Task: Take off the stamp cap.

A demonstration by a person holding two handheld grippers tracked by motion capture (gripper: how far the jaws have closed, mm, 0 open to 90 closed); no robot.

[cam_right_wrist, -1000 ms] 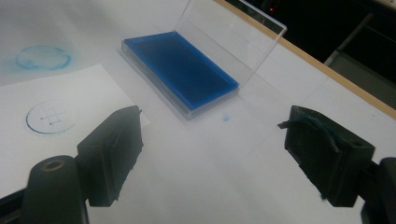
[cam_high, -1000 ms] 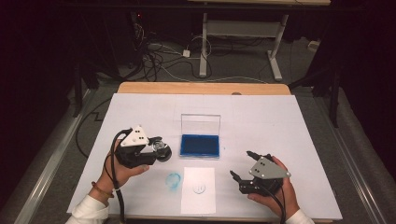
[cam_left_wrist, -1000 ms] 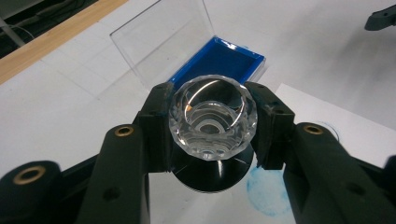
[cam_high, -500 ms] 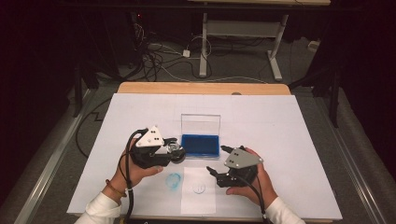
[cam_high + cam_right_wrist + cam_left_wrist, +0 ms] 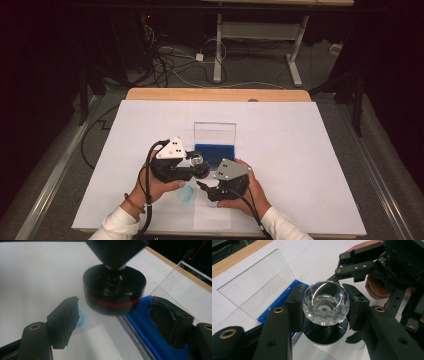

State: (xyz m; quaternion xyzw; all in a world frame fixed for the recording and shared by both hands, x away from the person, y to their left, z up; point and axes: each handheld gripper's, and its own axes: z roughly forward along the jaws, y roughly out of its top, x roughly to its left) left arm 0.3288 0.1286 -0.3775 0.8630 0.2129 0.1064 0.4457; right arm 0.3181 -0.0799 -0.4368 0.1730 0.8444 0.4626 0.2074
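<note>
A stamp with a clear faceted knob (image 5: 325,302) and a round black base (image 5: 114,292) ringed in red hangs above the table. My left gripper (image 5: 325,307) is shut on the knob, seen in the high view at left gripper (image 5: 199,162). My right gripper (image 5: 117,320) is open, its jaws wide apart, just short of the base and slightly below it. In the high view the right gripper (image 5: 202,187) sits close under the stamp (image 5: 198,161). A blue ink pad (image 5: 215,150) lies in a clear case just behind.
The case's clear lid (image 5: 215,132) stands upright behind the pad. A white paper sheet (image 5: 212,215) lies near the front edge, with a blue smudge (image 5: 186,194) on the table beside it. The white table cover (image 5: 310,150) stretches wide on both sides.
Both hands have drawn together at the table's centre. The left gripper carried the stamp rightward, and the right gripper swung left until it is just under the stamp.
</note>
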